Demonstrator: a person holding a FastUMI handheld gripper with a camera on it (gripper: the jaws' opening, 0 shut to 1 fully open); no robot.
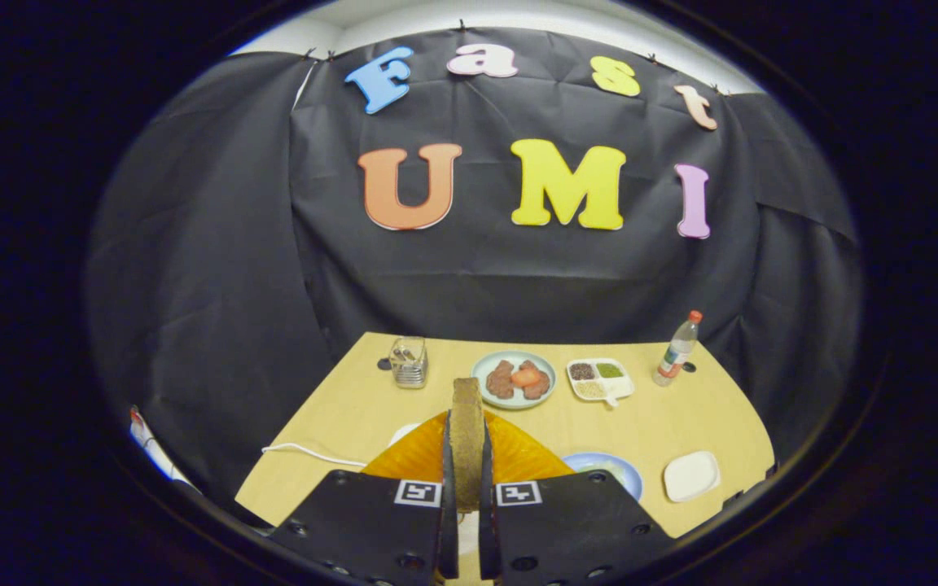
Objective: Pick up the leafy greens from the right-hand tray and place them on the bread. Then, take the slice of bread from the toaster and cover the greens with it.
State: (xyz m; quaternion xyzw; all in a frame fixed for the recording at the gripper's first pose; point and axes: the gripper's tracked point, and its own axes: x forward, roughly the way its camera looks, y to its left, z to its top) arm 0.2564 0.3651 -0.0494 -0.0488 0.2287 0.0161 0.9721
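One slice of bread (466, 431) stands upright, pinched between the fingers of the gripper (466, 476), above one orange plate (518, 456) on the wooden worktop (681, 415), with one toaster (409, 361), one bottle (676, 348) and black cloth walls beyond.

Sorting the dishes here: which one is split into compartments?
The small white tray between the round meat plate and the clear bottle; its sections hold separate fillings. Gripper clamps the bread slice.
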